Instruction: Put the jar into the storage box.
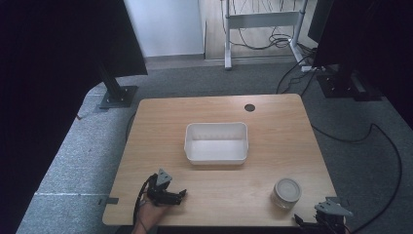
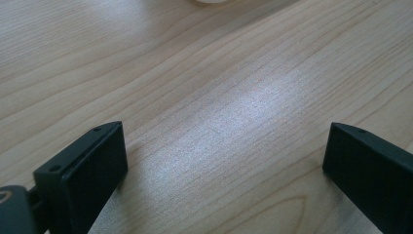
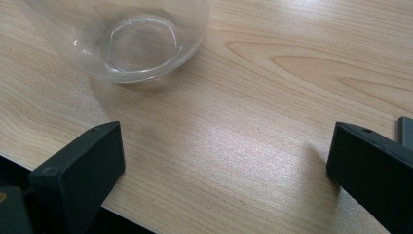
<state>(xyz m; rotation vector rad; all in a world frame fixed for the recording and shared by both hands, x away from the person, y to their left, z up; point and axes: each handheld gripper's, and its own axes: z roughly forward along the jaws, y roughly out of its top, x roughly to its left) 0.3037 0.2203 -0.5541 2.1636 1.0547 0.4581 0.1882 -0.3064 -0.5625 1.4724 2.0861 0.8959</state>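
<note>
A white plastic bin (image 1: 215, 142) sits empty in the middle of the wooden table (image 1: 272, 122). A clear glass jar (image 1: 287, 192) stands near the front right corner; its rounded base (image 3: 134, 41) is just ahead of my right gripper. My left gripper (image 1: 168, 194) rests low over the front left of the table, jaws wide apart with bare wood between them (image 2: 224, 146). My right gripper (image 1: 325, 217) hangs at the table's front right edge, open (image 3: 226, 161), nothing between its jaws.
A round cable hole (image 1: 250, 107) is in the table's far edge. Black cables (image 1: 389, 146) run over the grey carpet on the right. A dark stand base (image 1: 118, 95) is at the far left, a white desk frame (image 1: 263, 19) behind.
</note>
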